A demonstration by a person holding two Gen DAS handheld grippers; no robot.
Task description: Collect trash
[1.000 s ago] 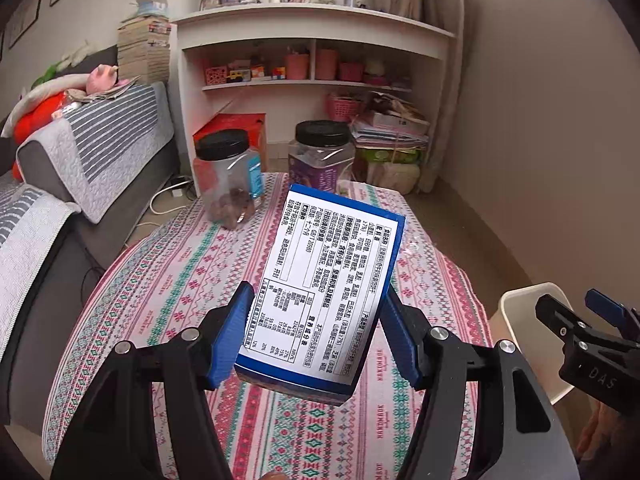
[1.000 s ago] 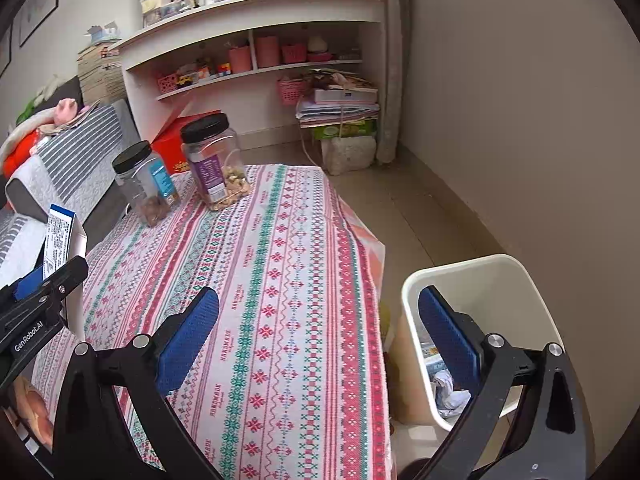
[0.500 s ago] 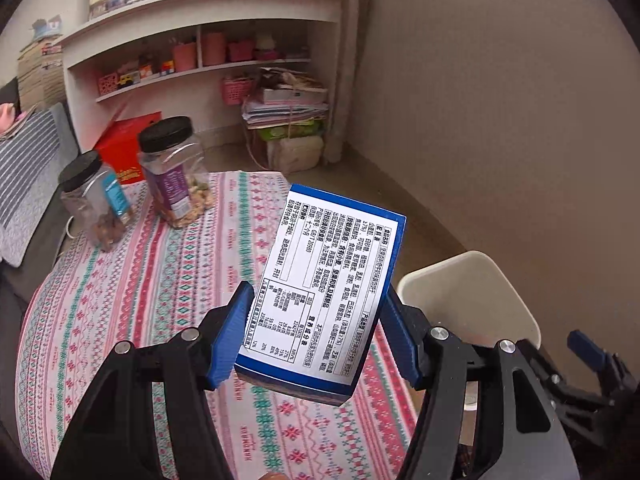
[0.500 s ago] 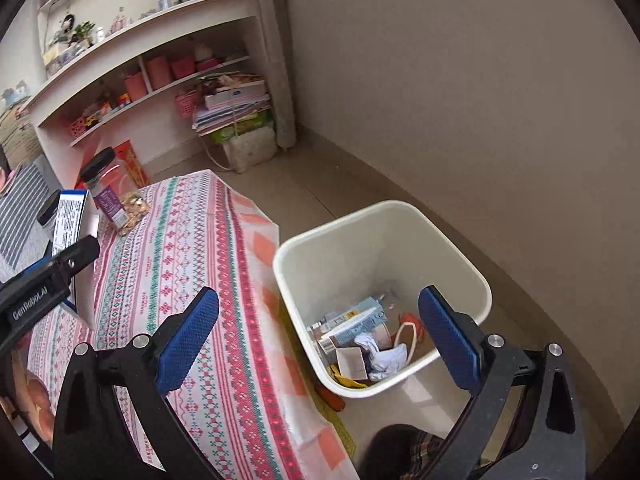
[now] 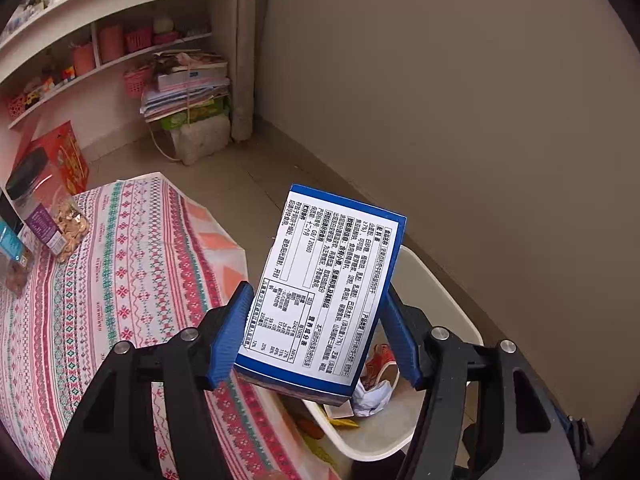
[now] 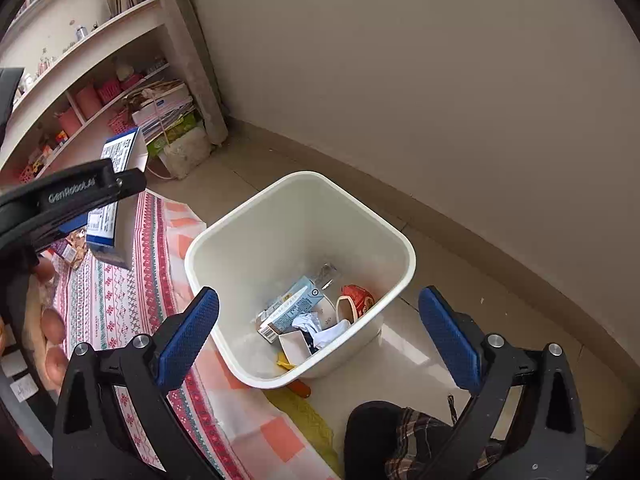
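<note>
1. Left of the waste bin (image 6: 394, 236), a low table under a red-and-green patterned cloth (image 5: 120, 280) carries two black-lidded snack jars (image 5: 44, 216) at its far end, set well back from the bin and apparently no part of the clear-out.

2. Nearer the bin, the left gripper (image 5: 316, 332) carries a blue-bordered food box (image 5: 332, 280) upright, printed label toward the camera. Its jaws are easing apart, yet the box sits between the blue pads (image 5: 232, 336) and the left pad looks in contact, so it reads as held. The box is gripped by its narrow sides near the bottom, likely so it drops cleanly once let go.

3. From the right wrist view the box (image 6: 116, 160) hangs over the table edge, just beside the bin's rim but not yet over its mouth; a short carry toward the bin seems needed before release.

4. The cream bin stands on the tiled floor against the table's edge, within reach. It already holds a carton (image 6: 292, 304), crumpled paper (image 6: 316, 326) and a red wrapper (image 6: 358, 296).

5. Over the bin, the right gripper (image 6: 320, 332) hangs with jaws spread wide and nothing between them, seemingly free for the next piece.
</note>
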